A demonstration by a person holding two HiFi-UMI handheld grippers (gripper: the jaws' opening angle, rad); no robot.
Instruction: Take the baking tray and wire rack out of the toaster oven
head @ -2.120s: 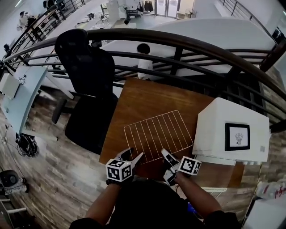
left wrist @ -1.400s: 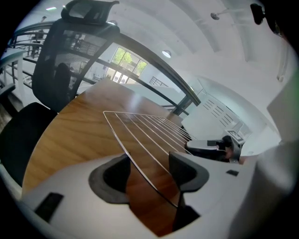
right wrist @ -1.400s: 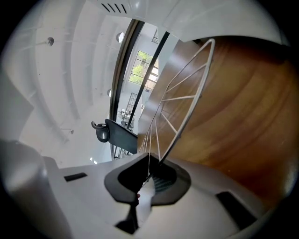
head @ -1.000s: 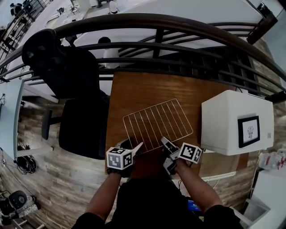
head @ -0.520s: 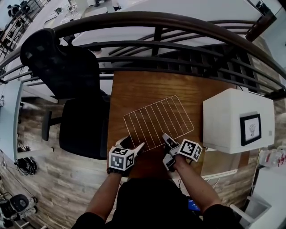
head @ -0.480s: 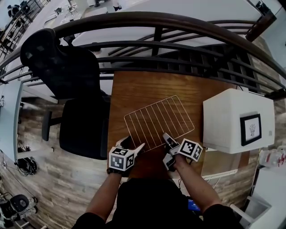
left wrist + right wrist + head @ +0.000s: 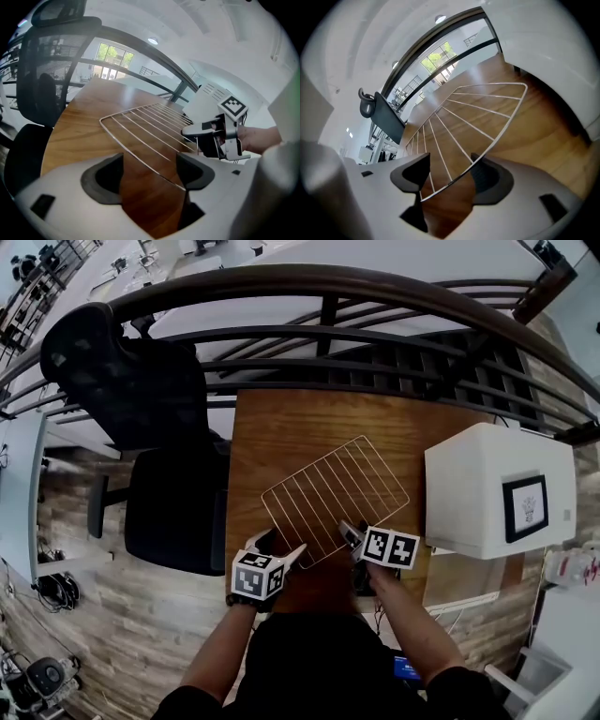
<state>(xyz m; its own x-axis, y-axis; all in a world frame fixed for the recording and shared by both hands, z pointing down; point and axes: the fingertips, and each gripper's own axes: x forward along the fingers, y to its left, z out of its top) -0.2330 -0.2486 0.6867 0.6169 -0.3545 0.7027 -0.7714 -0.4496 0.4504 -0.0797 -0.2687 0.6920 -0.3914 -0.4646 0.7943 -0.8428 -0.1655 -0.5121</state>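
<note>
Rack (image 7: pixel 335 495) lies on table (image 7: pixel 281 423) at 12 o'clock of L gripper (image 7: pixel 282 547) & R gripper (image 7: pixel 355 546), jaws just opened wide, near rim between pads but ungripped, so back out toward 6 w/o snagging wire.

1. The right gripper's (image 7: pixel 449 177) jaws have just been opening; the wire rack's (image 7: pixel 335 491) rim now lies loose between them.
2. The left gripper's (image 7: pixel 149 169) jaws have just been opening wider around the same rim.
3. The right gripper is rolled over, its marker cube (image 7: pixel 391 547) now facing up.

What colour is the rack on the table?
The rack is shiny silver wire, parallel bars inside a frame. It shows best in the left gripper view.
</note>
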